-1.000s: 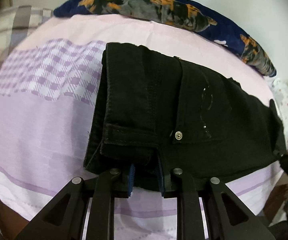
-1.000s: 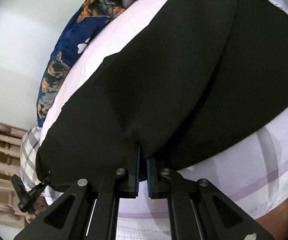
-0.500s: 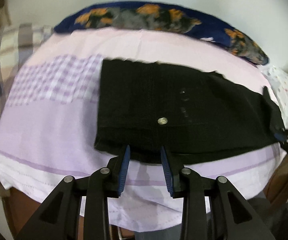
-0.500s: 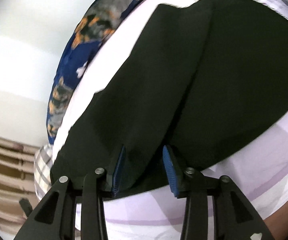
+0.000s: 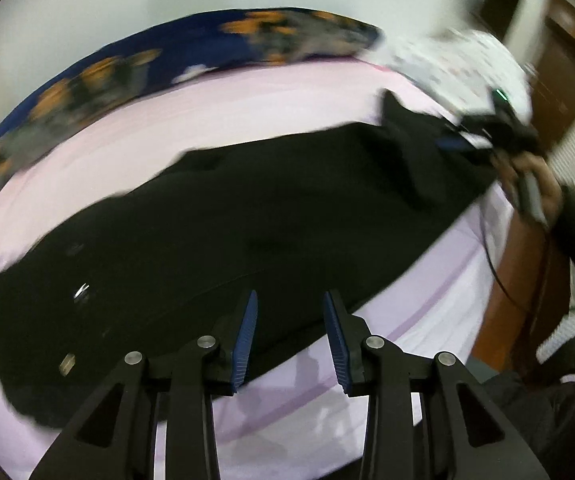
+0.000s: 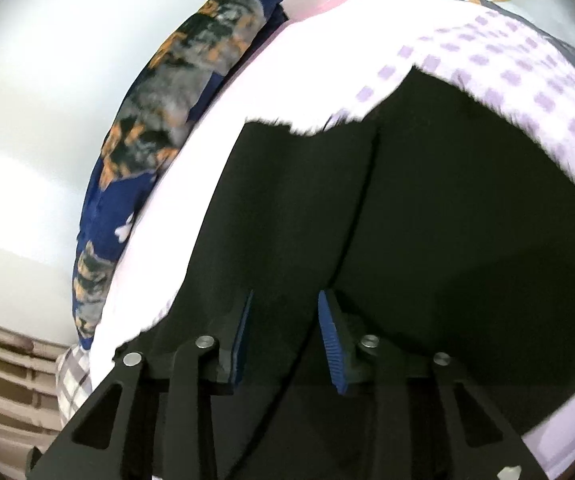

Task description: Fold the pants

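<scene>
The black pants (image 5: pixel 223 232) lie flat on the pink and lilac bed sheet (image 5: pixel 247 96), waist end at the left with a metal button (image 5: pixel 81 291). My left gripper (image 5: pixel 289 300) is open and empty, just above the pants' near edge. In the right wrist view the pants (image 6: pixel 427 208) fill the middle, with a seam running up the fabric. My right gripper (image 6: pixel 283 300) is open and empty, low over the leg end. The right gripper also shows in the left wrist view (image 5: pixel 483 136) at the pants' far right end.
A navy pillow with orange and grey print (image 5: pixel 135 60) lies along the wall behind the bed; it also shows in the right wrist view (image 6: pixel 175 112). A white dotted cloth (image 5: pixel 459 64) sits at the far right. A brown bed frame (image 5: pixel 519 292) and cables are at right.
Both grippers have let go of the pants and opened. The left gripper has swung to the right along the pants' near edge. The right gripper has moved in over the leg end.
</scene>
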A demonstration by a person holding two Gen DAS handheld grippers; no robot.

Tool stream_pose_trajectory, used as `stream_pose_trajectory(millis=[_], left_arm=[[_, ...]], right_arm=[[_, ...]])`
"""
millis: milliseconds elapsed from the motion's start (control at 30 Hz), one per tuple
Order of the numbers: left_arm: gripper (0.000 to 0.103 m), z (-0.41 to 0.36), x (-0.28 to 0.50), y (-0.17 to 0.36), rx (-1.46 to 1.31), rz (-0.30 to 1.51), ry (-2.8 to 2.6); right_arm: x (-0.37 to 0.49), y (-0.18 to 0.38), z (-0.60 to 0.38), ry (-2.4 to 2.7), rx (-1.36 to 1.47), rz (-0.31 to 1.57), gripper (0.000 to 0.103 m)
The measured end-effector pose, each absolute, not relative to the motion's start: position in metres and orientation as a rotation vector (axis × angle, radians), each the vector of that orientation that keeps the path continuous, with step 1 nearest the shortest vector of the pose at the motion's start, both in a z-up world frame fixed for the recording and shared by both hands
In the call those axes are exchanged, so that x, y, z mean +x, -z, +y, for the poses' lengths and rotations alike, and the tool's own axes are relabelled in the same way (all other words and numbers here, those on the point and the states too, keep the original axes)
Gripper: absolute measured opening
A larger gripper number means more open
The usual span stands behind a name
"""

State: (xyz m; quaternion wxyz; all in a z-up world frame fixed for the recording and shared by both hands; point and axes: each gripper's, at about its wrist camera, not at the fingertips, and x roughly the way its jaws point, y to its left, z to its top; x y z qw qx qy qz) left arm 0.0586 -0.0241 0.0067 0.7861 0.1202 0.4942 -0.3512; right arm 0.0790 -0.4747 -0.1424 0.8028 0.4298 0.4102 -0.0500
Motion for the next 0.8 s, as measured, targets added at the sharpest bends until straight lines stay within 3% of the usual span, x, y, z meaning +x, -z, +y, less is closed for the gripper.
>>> stream_pose_trajectory(millis=[267, 367, 433, 800], left_arm=[[0.036, -0.119, 0.049, 0.013, 0.377, 1.067, 0.98], [0.036, -0.142, 0.042, 0.015, 0.403, 1.056, 1.033], [0.036, -0.158, 0.036, 0.018, 0.422, 1.046, 1.054], [0.036, -0.195, 0.037, 0.043, 0.492, 1.027, 1.038]], right_arm=[[0.093, 0.147, -0.499, 0.122, 0.955, 0.866, 0.021], [0.096, 0.148, -0.505, 0.117, 0.959, 0.874, 0.008], [0.097, 0.145, -0.505, 0.108, 0.951, 0.871, 0.006], [0.087, 0.105, -0.507, 0.047, 0.986, 0.782, 0.005]])
